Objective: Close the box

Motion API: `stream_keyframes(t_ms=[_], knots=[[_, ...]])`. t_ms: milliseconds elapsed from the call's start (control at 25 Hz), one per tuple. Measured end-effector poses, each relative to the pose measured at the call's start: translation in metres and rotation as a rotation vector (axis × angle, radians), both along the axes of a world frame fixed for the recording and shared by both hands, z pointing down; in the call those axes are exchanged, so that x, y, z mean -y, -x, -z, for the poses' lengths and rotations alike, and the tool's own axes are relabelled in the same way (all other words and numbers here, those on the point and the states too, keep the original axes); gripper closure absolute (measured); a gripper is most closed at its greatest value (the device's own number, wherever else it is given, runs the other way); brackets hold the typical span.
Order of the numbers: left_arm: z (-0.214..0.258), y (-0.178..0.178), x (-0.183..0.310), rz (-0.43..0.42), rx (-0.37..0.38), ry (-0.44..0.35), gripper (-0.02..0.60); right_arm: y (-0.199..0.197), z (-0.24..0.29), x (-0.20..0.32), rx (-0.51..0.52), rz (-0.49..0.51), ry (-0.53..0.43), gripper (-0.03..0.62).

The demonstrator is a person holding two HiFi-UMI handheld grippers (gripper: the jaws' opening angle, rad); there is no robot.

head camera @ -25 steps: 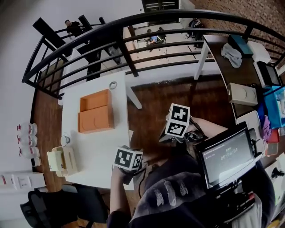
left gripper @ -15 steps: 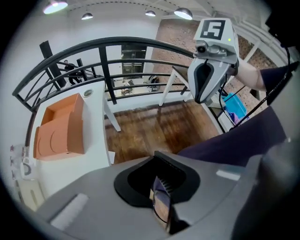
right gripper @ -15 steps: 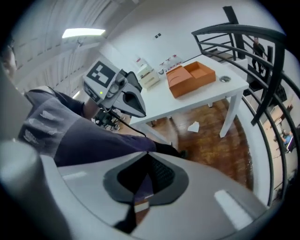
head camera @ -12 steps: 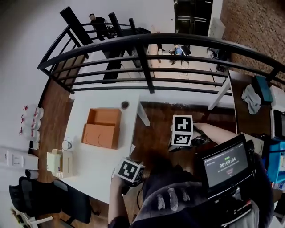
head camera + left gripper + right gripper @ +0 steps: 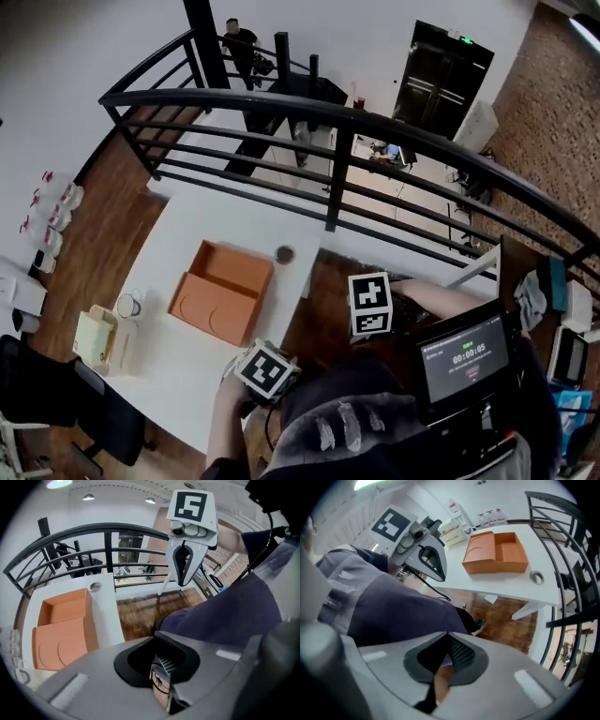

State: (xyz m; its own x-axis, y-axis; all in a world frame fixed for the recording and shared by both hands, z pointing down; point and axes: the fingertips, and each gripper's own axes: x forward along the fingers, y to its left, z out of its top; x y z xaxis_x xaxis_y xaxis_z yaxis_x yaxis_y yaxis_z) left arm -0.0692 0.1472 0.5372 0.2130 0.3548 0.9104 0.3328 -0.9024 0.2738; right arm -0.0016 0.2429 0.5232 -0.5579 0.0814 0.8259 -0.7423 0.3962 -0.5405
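We are observing the white table bearing the orange box, which is lying open. The left gripper and right gripper are hanging well apart from it, both clenched on nothing. A small ring is sitting near the box.

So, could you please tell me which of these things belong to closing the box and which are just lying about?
For the job: orange box, open on the white table; left tongs and right tongs, both shut, empty.

Lying about: small ring; cup; cream holder; row of bottles; timer screen.
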Motion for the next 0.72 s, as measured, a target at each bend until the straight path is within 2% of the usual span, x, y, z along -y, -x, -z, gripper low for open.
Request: stream_keyframes(t_ms=[120, 280, 400, 600, 720], knots=[[-0.004, -0.009, 0.024, 0.106, -0.003, 0.007, 0.566, -0.022, -0.006, 0.031, -0.018, 0.095, 0.002, 0.589], [-0.013, -0.014, 0.053, 0.231, 0.046, -0.03, 0.566, -0.053, -0.017, 0.072, -0.013, 0.216, -0.015, 0.589], [-0.017, -0.03, 0.079, 0.343, 0.072, -0.087, 0.566, -0.083, -0.027, 0.097, -0.008, 0.324, -0.034, 0.589], [-0.016, -0.061, 0.106, 0.542, 0.144, -0.186, 0.566, -0.157, -0.034, 0.116, -0.031, 0.49, -0.041, 0.589], [-0.006, -0.081, 0.091, 0.631, 0.201, -0.192, 0.566, -0.214, -0.033, 0.119, -0.073, 0.546, -0.048, 0.589]])
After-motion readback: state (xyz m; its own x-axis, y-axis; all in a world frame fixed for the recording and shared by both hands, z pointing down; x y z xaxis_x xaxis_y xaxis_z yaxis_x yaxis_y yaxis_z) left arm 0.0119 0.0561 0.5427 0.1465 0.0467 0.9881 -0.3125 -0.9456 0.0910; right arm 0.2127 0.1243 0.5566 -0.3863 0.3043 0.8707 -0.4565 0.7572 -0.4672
